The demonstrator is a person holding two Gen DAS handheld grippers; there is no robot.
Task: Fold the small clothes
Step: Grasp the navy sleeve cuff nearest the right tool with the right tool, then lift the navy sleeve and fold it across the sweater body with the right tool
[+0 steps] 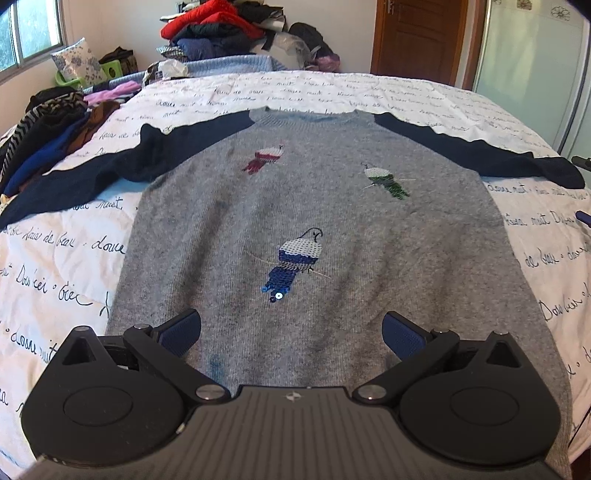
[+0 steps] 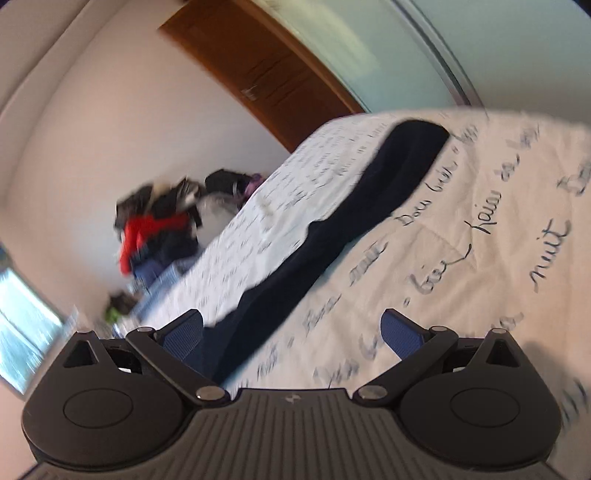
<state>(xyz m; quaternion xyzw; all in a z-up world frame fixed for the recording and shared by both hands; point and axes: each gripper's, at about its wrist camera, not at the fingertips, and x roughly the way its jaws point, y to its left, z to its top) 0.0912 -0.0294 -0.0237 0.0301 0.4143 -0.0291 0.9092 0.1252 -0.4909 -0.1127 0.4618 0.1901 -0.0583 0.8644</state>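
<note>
Blue-padded jaws of the left gripper (image 1: 291, 330) gaped wide, empty, over the hem of a grey sweater (image 1: 295, 221) spread flat on the script-printed bedsheet (image 1: 55, 266). Right gripper (image 2: 291, 332), likewise wide and empty, hung over its navy sleeve (image 2: 332, 229), blurred, perhaps untouched. Beyond rose a clothes pile (image 1: 221, 33).

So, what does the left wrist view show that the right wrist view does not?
Only the left wrist view shows the grey sweater body with its three sequin birds, both sleeves spread out, and the open left gripper above the hem. Only the right wrist view, tilted and blurred, shows the open right gripper near one navy sleeve. Both share the white bedcover with handwriting, the clothes pile and the brown door.
</note>
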